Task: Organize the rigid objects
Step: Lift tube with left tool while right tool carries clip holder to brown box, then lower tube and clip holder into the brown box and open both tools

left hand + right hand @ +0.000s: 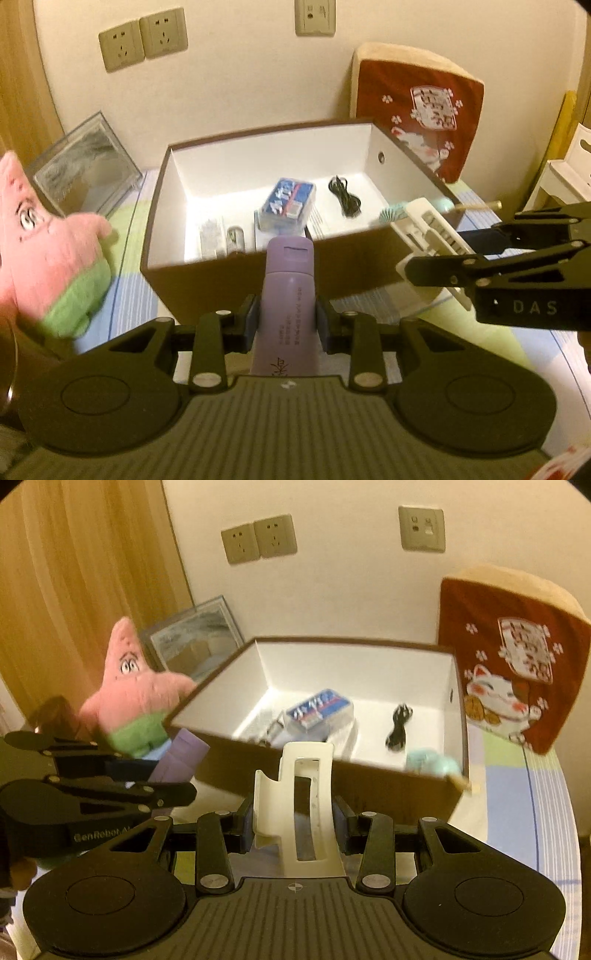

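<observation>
My left gripper (286, 317) is shut on a purple bottle (289, 291), held just in front of the near wall of the brown box (236, 284). My right gripper (295, 823) is shut on a white plastic holder (308, 805), held at the box's near right side; the holder also shows in the left wrist view (432, 229). The box, white inside, holds a blue packet (290, 201), a black cable (345, 195), small white items and a teal fan (434, 762). The left gripper and bottle show in the right wrist view (181, 760).
A pink and green starfish plush (48, 251) lies left of the box. A framed picture (85, 166) leans on the wall behind it. A red cat cushion (421, 110) stands at the back right. Everything rests on a striped bedsheet (129, 295). A white stand (565, 173) is at far right.
</observation>
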The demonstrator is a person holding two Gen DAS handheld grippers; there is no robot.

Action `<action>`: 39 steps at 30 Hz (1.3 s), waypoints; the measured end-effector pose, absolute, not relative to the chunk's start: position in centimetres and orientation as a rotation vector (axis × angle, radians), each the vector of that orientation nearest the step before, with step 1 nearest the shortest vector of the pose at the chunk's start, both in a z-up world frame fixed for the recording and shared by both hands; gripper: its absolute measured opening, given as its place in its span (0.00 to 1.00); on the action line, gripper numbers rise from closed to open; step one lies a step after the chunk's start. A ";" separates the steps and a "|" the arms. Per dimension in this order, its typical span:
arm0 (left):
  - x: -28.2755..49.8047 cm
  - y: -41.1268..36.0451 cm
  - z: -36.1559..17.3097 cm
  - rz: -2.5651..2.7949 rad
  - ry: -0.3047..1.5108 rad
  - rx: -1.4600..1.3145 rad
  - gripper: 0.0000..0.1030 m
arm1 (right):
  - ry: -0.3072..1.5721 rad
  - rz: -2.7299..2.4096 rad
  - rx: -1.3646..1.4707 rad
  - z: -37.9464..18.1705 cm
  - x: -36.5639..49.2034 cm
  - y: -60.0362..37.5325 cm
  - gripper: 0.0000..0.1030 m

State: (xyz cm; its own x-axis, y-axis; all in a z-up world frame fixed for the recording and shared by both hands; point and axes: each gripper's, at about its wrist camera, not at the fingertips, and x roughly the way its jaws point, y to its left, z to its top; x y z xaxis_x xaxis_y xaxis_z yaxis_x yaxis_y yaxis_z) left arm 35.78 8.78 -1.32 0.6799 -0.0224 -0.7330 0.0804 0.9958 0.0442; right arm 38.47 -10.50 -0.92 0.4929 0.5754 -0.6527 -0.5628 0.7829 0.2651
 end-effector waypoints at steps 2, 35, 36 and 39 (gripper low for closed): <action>36.5 8.8 -0.8 -0.057 0.811 0.079 0.29 | 0.787 0.691 0.019 -0.5 39.4 -10.3 0.40; 53.7 12.2 -1.7 0.007 0.855 0.103 0.29 | 0.818 0.562 0.032 -2.4 55.5 -6.7 0.40; 54.1 12.4 -2.2 0.007 0.864 0.106 0.29 | 0.829 0.556 0.032 -2.8 55.9 -6.6 0.40; 55.7 12.7 -3.8 0.002 0.897 0.100 0.29 | 0.863 0.523 0.022 -4.2 57.2 -6.0 0.40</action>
